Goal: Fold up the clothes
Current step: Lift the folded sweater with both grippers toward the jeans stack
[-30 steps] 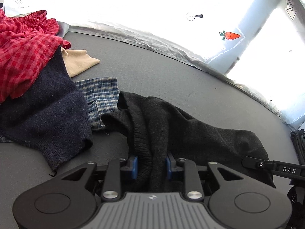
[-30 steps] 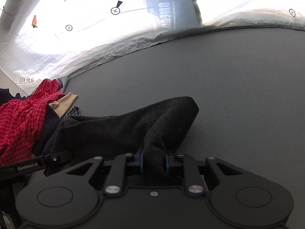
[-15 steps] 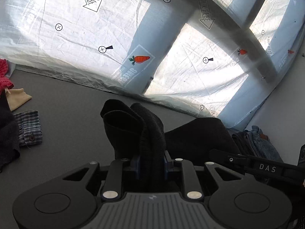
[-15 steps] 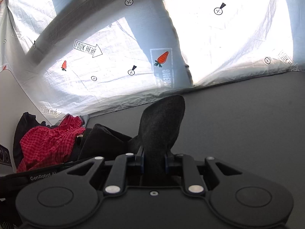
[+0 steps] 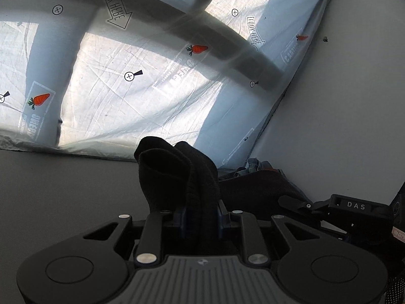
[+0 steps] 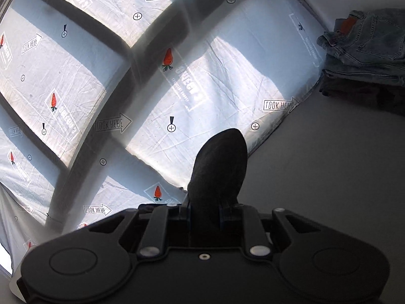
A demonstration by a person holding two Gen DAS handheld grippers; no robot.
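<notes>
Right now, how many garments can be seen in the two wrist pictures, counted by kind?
Dark knitted garment, gripped by left gripper and right gripper: 1
Folded blue denim jeans: 1
Dark folded garment under the jeans: 1, kind unclear
Total: 3

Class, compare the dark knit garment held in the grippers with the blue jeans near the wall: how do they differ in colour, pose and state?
The dark knit garment is near-black wool-like knit; the blue jeans are pale denim with a brown waist patch. The garment is bunched and pinched in the jaws of both the right gripper and the left gripper; the jeans lie folded on top of a stack, with no gripper on them. Both are clothing.
</notes>
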